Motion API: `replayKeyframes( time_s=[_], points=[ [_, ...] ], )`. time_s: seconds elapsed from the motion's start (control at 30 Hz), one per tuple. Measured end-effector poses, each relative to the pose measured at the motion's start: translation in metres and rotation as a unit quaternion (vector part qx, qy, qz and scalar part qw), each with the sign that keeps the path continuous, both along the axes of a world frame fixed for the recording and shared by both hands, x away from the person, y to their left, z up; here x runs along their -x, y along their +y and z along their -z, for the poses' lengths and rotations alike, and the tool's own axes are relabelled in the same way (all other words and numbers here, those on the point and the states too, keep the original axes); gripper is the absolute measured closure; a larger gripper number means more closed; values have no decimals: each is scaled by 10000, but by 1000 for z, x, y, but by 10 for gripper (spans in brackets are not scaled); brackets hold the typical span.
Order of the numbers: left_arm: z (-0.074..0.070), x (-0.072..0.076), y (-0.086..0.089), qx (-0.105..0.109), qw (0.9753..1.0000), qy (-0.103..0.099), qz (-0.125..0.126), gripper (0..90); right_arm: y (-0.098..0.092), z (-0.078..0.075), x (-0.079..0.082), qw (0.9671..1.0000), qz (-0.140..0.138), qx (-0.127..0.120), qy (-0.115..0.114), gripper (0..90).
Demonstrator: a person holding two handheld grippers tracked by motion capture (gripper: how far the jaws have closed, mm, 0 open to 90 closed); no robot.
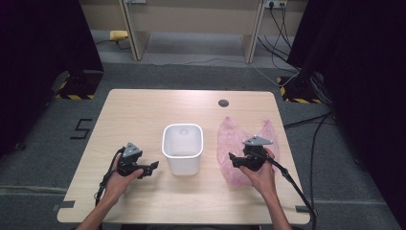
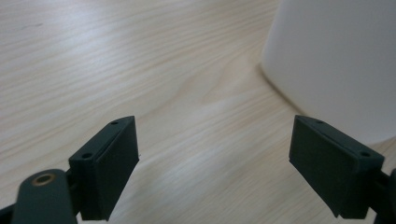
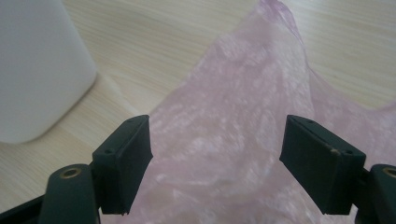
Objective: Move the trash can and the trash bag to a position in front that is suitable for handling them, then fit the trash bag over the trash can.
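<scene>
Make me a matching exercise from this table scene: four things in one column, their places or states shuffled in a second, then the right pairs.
Things:
1. white bin
2. pink plastic bag
3. left gripper
4. right gripper

Places or states:
A. lies flat on the table, right of the bin
B. open, over the bag
C. stands upright at the table's middle
D. open, over bare wood beside the bin

Pairs: 1-C, 2-A, 3-D, 4-B

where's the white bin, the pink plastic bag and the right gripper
white bin (image 1: 182, 163): high view, on its front wall.
pink plastic bag (image 3: 233, 116): right gripper view, on the crinkled middle of the sheet.
right gripper (image 3: 215, 168): right gripper view, midway between its open fingers, over the bag.
</scene>
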State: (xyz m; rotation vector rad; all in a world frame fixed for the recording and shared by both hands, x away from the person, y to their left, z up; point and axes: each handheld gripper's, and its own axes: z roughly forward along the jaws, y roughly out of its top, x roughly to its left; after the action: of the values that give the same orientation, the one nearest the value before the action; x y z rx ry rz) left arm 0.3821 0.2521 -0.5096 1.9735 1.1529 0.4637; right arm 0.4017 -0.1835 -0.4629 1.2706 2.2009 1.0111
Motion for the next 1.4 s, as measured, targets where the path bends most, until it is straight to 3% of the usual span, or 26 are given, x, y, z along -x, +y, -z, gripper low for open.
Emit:
replayKeyframes(
  time_s=[0.17, 0.27, 0.43, 0.9, 1.4],
  points=[
    [8, 2, 15, -14, 9998, 142, -119, 153, -17, 8, 3, 9999, 146, -23, 47, 232],
    [14, 4, 17, -381, 9992, 94, -22, 147, -24, 11, 4, 9997, 237, -57, 65, 219],
    [14, 4, 18, -380, 9992, 93, -4, 138, -33, 15, 6, 9993, 338, -108, 76, 205],
    [15, 4, 17, -393, 9991, 118, 80, 103, -36, 21, 16, 9997, 194, -116, 110, 179],
    [14, 5, 17, -404, 9990, 126, 121, 96, -40, 19, 10, 9993, 330, -121, 117, 171]
  ],
)
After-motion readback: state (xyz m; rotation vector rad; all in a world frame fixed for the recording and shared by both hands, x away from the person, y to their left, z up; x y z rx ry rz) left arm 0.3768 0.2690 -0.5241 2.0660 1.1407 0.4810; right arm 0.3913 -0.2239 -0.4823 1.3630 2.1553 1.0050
